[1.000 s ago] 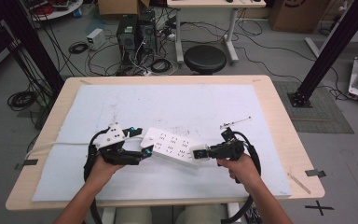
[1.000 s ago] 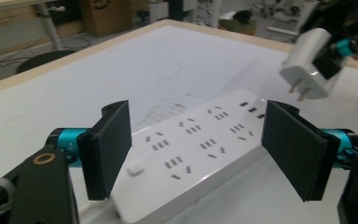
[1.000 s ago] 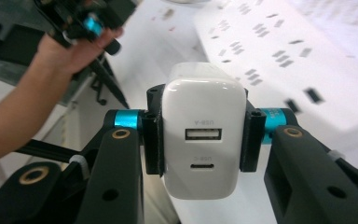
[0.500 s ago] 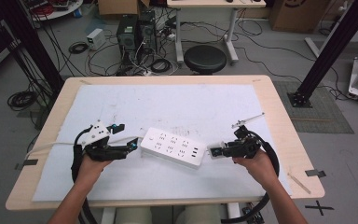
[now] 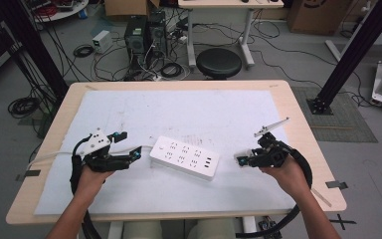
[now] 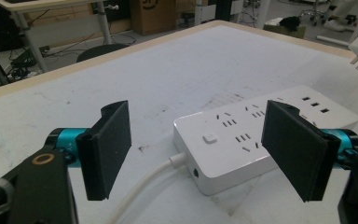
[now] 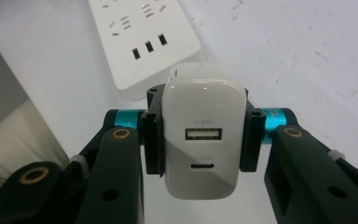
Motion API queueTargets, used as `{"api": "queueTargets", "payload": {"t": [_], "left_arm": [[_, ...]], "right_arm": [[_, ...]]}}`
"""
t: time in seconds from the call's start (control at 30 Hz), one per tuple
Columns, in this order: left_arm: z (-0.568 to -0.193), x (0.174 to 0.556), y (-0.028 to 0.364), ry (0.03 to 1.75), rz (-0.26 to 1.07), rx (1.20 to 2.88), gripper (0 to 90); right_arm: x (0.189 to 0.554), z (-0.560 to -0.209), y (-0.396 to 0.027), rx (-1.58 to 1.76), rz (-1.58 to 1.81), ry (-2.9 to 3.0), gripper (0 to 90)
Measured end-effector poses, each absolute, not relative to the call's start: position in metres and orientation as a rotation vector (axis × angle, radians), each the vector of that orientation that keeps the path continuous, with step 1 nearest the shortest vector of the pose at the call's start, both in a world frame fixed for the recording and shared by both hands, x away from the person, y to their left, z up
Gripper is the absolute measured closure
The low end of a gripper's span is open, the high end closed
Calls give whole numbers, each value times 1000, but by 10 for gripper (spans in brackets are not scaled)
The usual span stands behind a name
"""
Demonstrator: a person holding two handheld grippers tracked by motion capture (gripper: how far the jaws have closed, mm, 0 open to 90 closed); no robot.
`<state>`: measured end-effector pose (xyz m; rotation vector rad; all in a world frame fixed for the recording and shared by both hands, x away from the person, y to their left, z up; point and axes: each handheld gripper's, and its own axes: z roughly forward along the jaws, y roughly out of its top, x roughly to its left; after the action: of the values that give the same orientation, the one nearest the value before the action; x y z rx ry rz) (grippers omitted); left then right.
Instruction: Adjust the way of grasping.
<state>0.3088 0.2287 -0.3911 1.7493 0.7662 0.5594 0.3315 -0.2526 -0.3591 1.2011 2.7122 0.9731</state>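
Observation:
A white power strip lies flat in the middle of the white mat, its cable running off to the left. My left gripper is just left of the strip's cable end, jaws wide apart and empty. In the left gripper view, the strip and its cable lie on the mat just past the two black pads. My right gripper hovers to the right of the strip, shut on a white USB charger. That charger's ports face the right gripper's camera, and the strip's USB end lies beyond it.
The white mat covers most of the wooden table. Beyond the far edge stand a black stool, computer towers and tangled floor cables. A black frame leg rises at the right.
Both hands have drawn away from the power strip's ends, the left one to the left and the right one to the right and slightly up, still holding the charger. The strip stays put.

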Motion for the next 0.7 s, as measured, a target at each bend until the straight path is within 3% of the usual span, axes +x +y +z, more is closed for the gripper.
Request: {"api": "queueTargets", "payload": {"t": [0.7], "left_arm": [[-393, 307, 232, 783, 552, 1736, 241]], "right_arm": [[342, -330, -250, 952, 631, 2827, 626]]}}
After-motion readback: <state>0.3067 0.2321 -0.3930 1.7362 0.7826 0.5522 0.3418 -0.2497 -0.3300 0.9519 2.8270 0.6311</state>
